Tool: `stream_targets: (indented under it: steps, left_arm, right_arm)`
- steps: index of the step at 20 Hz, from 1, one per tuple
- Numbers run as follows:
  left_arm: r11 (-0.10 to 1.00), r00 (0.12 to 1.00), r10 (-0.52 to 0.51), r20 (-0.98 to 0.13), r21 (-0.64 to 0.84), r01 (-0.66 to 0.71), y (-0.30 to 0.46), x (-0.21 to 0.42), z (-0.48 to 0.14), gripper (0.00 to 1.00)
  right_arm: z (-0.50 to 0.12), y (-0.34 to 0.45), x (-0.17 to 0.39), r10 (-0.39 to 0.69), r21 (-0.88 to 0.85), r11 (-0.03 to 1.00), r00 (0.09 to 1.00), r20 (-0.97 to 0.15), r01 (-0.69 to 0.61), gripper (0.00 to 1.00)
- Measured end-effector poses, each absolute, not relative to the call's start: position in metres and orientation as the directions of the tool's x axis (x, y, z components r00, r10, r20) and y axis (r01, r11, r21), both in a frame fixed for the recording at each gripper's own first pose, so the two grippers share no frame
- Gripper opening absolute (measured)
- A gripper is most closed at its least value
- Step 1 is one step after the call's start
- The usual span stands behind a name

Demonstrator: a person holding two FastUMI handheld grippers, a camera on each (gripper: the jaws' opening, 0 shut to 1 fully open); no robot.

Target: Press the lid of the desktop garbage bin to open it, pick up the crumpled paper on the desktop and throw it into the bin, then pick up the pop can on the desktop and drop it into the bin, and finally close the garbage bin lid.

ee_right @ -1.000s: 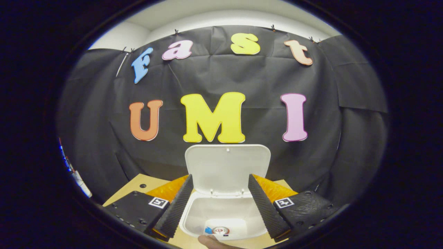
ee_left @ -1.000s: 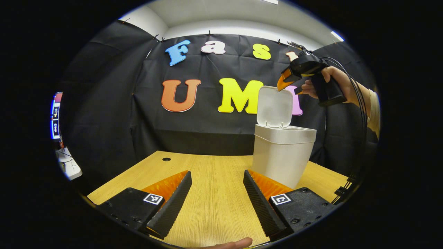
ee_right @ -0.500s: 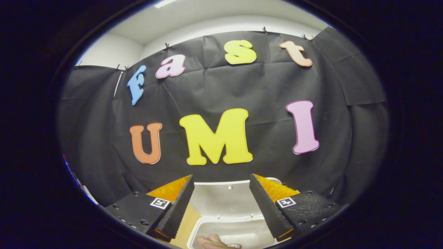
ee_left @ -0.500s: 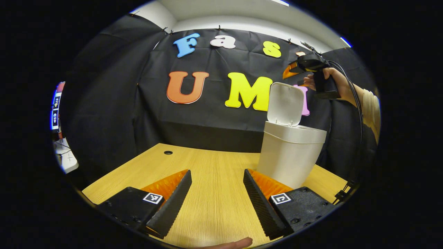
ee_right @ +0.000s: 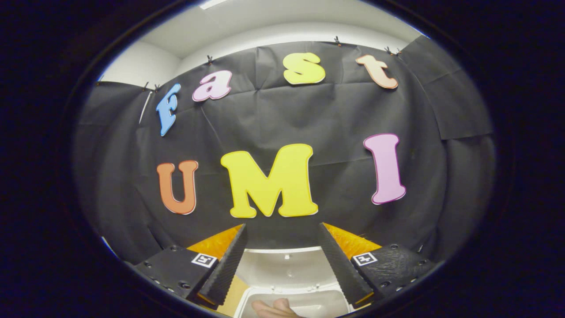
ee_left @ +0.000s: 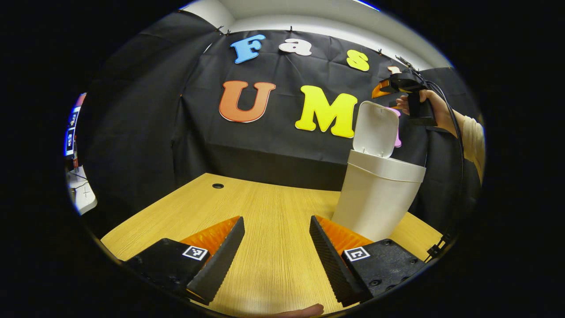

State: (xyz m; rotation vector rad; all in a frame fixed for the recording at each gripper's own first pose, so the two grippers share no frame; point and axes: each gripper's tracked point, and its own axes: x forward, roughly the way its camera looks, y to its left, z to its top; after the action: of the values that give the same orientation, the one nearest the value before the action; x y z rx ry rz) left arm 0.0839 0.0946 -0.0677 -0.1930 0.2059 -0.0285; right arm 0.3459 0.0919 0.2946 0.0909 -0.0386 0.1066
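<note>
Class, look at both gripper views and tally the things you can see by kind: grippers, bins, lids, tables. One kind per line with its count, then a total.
Grippers: 2, the left gripper low over the table, the right gripper above the bin
Bins: 1, the white bin
Lids: 1, the lid, standing open
Tables: 1, the wooden table
Total: 5
</note>
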Motion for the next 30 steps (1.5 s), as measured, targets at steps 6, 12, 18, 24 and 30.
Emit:
stream_targets:
  steps: [6, 12, 18, 24, 30]
  left_arm:
    - [0.986, 0.985, -0.028, -0.173, -0.166, -0.001, 0.102, 0.083, -0.063, 0.96]
    - [0.987, 0.985, -0.043, -0.165, -0.16, 0.016, 0.098, 0.08, -0.059, 0.96]
    - [0.988, 0.988, 0.011, -0.155, -0.148, -0.034, 0.109, 0.084, -0.058, 0.95]
    - [0.995, 0.989, 0.01, -0.15, -0.1, -0.026, 0.098, 0.085, -0.056, 0.95]
    - [0.995, 0.984, -0.065, -0.165, -0.087, 0.051, 0.064, 0.088, -0.063, 0.95]
  right_arm:
    - [0.282, 0.091, 0.352, 0.061, 0.019, 0.998, 0.998, -0.003, -0.061, 0.93]
    - [0.275, 0.089, 0.331, 0.099, 0.012, 0.995, 0.994, -0.052, -0.099, 0.96]
    - [0.253, 0.083, 0.311, 0.119, 0.03, 0.993, 0.982, -0.148, -0.116, 0.93]
    - [0.212, 0.081, 0.279, 0.111, 0.048, 0.994, 0.958, -0.263, -0.102, 0.96]
    - [0.158, 0.06, 0.251, 0.076, 0.063, 0.996, 0.925, -0.371, -0.057, 0.98]
